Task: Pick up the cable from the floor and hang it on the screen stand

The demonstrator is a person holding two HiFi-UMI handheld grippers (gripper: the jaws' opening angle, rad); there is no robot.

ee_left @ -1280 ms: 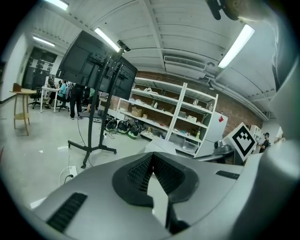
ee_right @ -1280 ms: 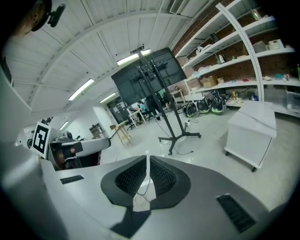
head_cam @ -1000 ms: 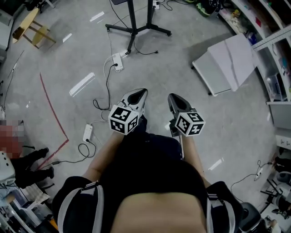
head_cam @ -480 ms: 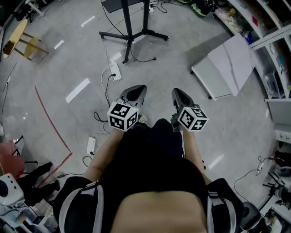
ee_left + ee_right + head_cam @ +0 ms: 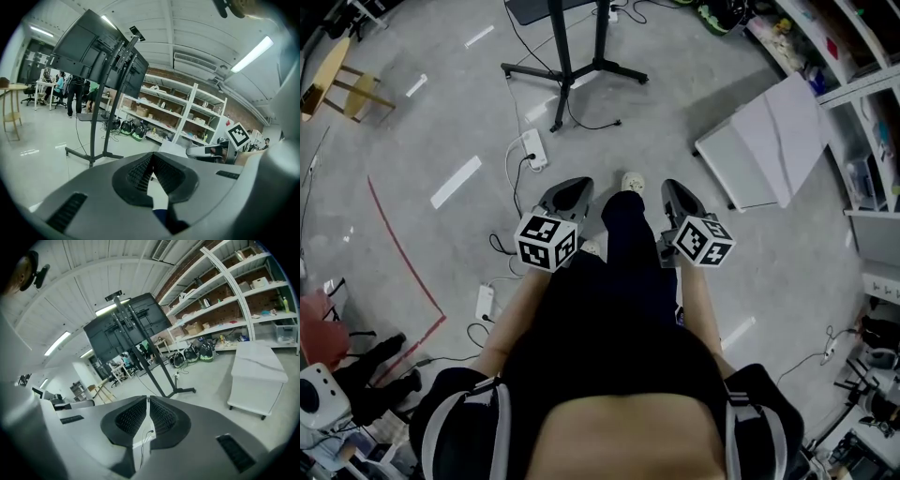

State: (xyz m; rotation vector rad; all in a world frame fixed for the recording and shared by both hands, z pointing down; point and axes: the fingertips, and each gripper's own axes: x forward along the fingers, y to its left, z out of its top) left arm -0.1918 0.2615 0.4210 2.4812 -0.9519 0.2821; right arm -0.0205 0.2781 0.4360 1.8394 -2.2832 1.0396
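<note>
Progress over the last second is plain walking. The floor has slid nearer, so the white power strip and the dark cable trailing from it now lie just ahead and left of the left gripper. A leg has swung forward between the two tools. The screen stand waits beyond, at the far centre. By my reading the pickup has not begun, as the cable lies on the floor, untouched.

The left gripper's jaws are pressed together with nothing between them. The right gripper is likewise closed on nothing, with only floor showing past its pads.

At the far right, past a white cart, shelves carry boxes and bins. Their contents are too small to tell, and none appears to hold the cable.
</note>
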